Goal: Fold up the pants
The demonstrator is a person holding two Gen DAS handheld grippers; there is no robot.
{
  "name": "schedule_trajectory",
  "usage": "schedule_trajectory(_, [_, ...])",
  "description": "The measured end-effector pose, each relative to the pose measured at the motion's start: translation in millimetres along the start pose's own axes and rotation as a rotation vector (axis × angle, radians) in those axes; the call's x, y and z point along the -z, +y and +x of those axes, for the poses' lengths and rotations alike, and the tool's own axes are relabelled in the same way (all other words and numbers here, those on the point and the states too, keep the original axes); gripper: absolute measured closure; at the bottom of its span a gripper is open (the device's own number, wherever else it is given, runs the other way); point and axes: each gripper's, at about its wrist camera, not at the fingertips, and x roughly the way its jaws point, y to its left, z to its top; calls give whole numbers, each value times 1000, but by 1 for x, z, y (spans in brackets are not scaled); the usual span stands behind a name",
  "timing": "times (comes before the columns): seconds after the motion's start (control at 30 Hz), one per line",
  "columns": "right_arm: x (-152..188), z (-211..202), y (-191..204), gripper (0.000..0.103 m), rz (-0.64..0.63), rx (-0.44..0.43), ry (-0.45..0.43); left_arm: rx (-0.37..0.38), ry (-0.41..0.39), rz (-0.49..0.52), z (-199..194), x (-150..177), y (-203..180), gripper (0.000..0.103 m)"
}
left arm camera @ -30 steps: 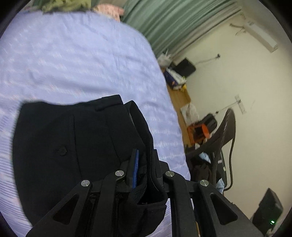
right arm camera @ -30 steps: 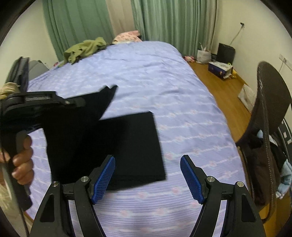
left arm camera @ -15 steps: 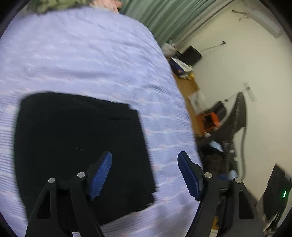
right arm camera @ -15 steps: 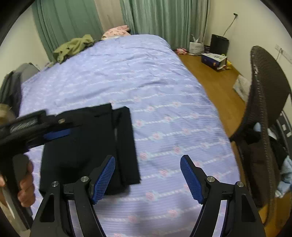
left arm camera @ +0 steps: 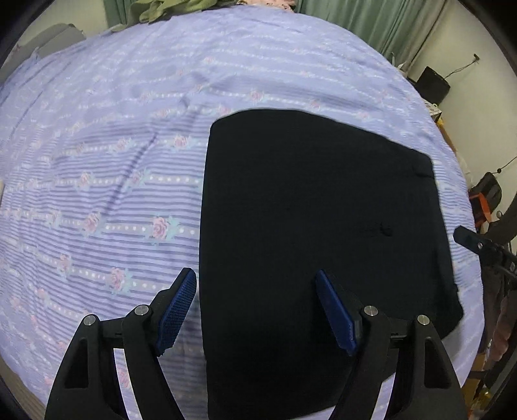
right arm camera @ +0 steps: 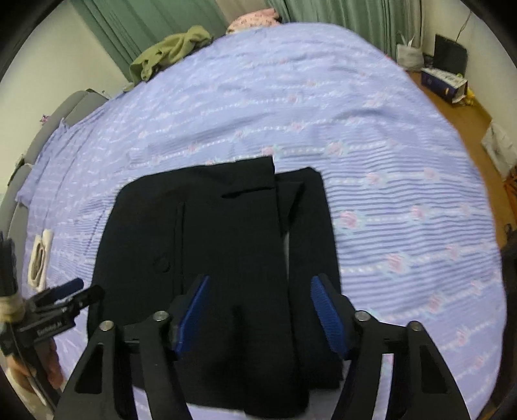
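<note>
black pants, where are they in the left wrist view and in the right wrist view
Left wrist view: the black pants fill the centre and right, lying folded on the bedspread, running down behind the gripper's right finger.
Right wrist view: the black pants lie centre and left of centre, reaching down behind both fingers.
Shared landmark: the olive green garment at the far end of the bed.
</note>
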Motion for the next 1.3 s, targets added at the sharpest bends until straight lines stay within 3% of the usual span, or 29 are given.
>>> schedule_trajectory(0.2, [-9, 34, -10, 42, 53, -18, 36, 17, 6, -10, 15, -2, -6, 24])
schedule_trajectory(0.3, [-9, 39, -14, 62, 94, -96, 78, 20, 12, -9, 18, -5, -10, 23])
schedule_trajectory(0.4, [-9, 20, -9, 64, 81, -101, 29, 29, 11, -10, 17, -7, -8, 23])
schedule_trajectory(0.47, [-10, 5, -2, 66, 71, -148, -8, 32, 9, -10, 17, -8, -8, 23])
schedule_trajectory(0.57, [-13, 1, 6, 72, 52, -226, -10, 26, 10, -8, 17, -7, -10, 23])
schedule_trajectory(0.67, [-16, 18, 7, 73, 47, -193, 28, 19, 13, -6, 17, -8, -12, 23])
schedule_trajectory(0.73, [-17, 38, -1, 92, 106, -204, 81, 13, 17, -2, 17, -9, -15, 23])
schedule_trajectory(0.77, [-17, 46, -5, 95, 139, -202, 109, 11, 18, 1, 17, -9, -16, 23])
schedule_trajectory(1.03, [-23, -1, -6, 97, 111, -166, -18, 40, -7, 46, 4, -12, -39, 23])
schedule_trajectory(1.27, [-21, 38, -47, 96, 157, -84, 65, 18, 19, 129, 19, -8, -71, 23])
schedule_trajectory(1.3, [-20, 39, -50, 86, 168, -80, 61, 6, 26, 143, 22, -6, -74, 23])
